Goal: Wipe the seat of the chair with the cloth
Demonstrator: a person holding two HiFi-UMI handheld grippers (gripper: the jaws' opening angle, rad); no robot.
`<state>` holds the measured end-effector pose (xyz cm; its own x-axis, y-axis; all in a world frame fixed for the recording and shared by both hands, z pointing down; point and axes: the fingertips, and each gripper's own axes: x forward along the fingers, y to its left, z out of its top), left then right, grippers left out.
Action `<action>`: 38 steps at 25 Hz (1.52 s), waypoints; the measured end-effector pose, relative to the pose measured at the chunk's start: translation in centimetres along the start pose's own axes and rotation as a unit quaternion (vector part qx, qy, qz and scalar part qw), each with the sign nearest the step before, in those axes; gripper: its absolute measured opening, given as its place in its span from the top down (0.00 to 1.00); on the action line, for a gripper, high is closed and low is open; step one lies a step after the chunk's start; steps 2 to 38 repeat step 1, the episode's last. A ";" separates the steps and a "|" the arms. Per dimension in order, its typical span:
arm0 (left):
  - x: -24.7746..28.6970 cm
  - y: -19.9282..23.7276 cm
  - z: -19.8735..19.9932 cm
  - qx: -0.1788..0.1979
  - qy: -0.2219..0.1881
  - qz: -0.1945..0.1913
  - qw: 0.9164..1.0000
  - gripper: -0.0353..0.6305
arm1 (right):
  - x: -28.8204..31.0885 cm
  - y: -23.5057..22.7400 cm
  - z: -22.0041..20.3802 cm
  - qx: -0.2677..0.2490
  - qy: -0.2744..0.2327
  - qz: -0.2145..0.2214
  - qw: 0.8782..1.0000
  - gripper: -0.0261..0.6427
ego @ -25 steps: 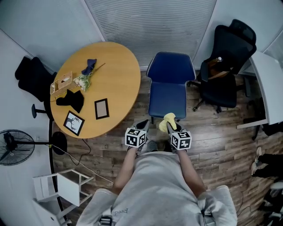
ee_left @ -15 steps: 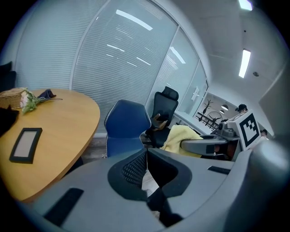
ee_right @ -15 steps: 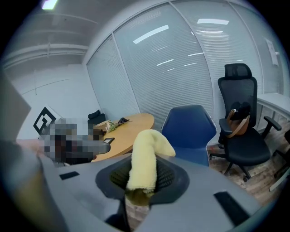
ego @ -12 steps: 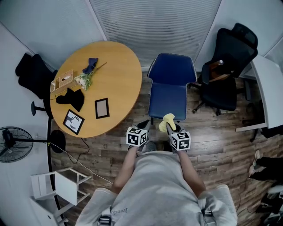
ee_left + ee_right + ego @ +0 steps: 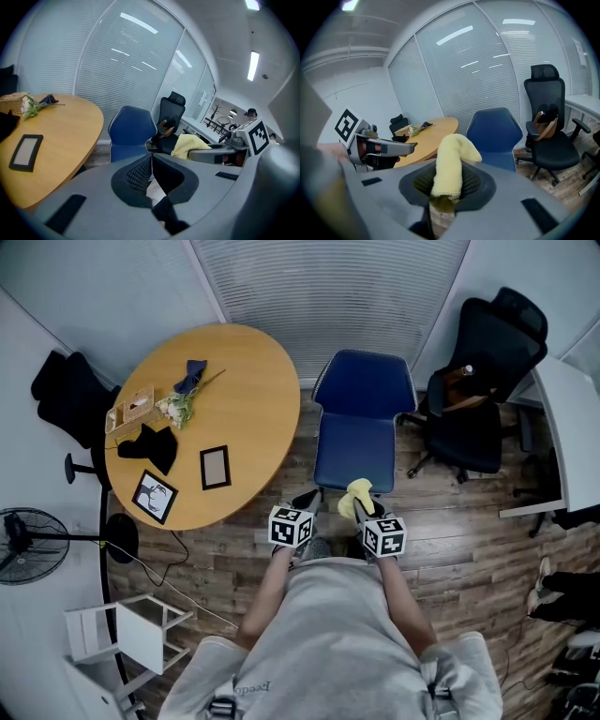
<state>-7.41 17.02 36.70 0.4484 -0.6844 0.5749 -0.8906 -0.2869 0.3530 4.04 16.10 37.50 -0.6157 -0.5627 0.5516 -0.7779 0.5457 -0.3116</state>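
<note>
A blue chair (image 5: 361,418) stands ahead of me, its seat (image 5: 354,454) bare; it also shows in the left gripper view (image 5: 131,136) and the right gripper view (image 5: 497,136). My right gripper (image 5: 359,504) hovers just short of the seat's front edge, shut on a yellow cloth (image 5: 356,497) that sticks up from between its jaws (image 5: 449,171). My left gripper (image 5: 306,502) is beside it, to the left of the seat's front corner, shut with nothing in it (image 5: 151,180).
A round wooden table (image 5: 202,418) to the left holds picture frames (image 5: 216,469), a black cloth (image 5: 152,448), flowers and a small box. A black office chair (image 5: 473,381) with a bag stands right of the blue chair. A fan (image 5: 23,545) and a white stand (image 5: 131,638) are lower left.
</note>
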 end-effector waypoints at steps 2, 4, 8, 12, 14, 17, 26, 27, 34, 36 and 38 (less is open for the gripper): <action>0.0 0.0 0.1 -0.001 -0.001 0.000 1.000 0.91 | 0.0 0.0 0.0 0.001 0.002 0.002 1.000 0.83; 0.0 0.0 0.1 -0.001 -0.001 0.000 1.000 0.91 | 0.0 0.0 0.0 0.001 0.002 0.002 1.000 0.83; 0.0 0.0 0.1 -0.001 -0.001 0.000 1.000 0.91 | 0.0 0.0 0.0 0.001 0.002 0.002 1.000 0.83; 0.0 0.0 0.1 -0.001 -0.001 0.000 1.000 0.91 | 0.0 0.0 0.0 0.001 0.002 0.002 1.000 0.83; 0.0 0.0 0.1 -0.001 -0.001 0.000 1.000 0.91 | 0.0 0.0 0.0 0.001 0.002 0.002 1.000 0.83; 0.0 0.0 0.1 -0.001 -0.001 0.000 1.000 0.91 | 0.0 0.0 0.0 0.001 0.002 0.002 1.000 0.83; 0.0 0.0 0.1 -0.001 -0.001 0.000 1.000 0.91 | 0.0 0.0 0.0 0.001 0.002 0.002 1.000 0.83; 0.0 0.0 0.1 -0.001 -0.001 0.000 1.000 0.91 | 0.0 0.0 0.0 0.001 0.002 0.002 1.000 0.83; 0.0 0.0 0.1 -0.001 -0.001 0.000 1.000 0.91 | 0.0 0.0 0.0 0.001 0.002 0.002 1.000 0.83; 0.0 0.0 0.1 -0.001 -0.001 0.000 1.000 0.91 | 0.0 0.0 0.0 0.001 0.002 0.002 1.000 0.83; 0.0 0.0 0.1 -0.001 -0.001 0.000 1.000 0.91 | 0.0 0.0 0.0 0.001 0.002 0.002 1.000 0.83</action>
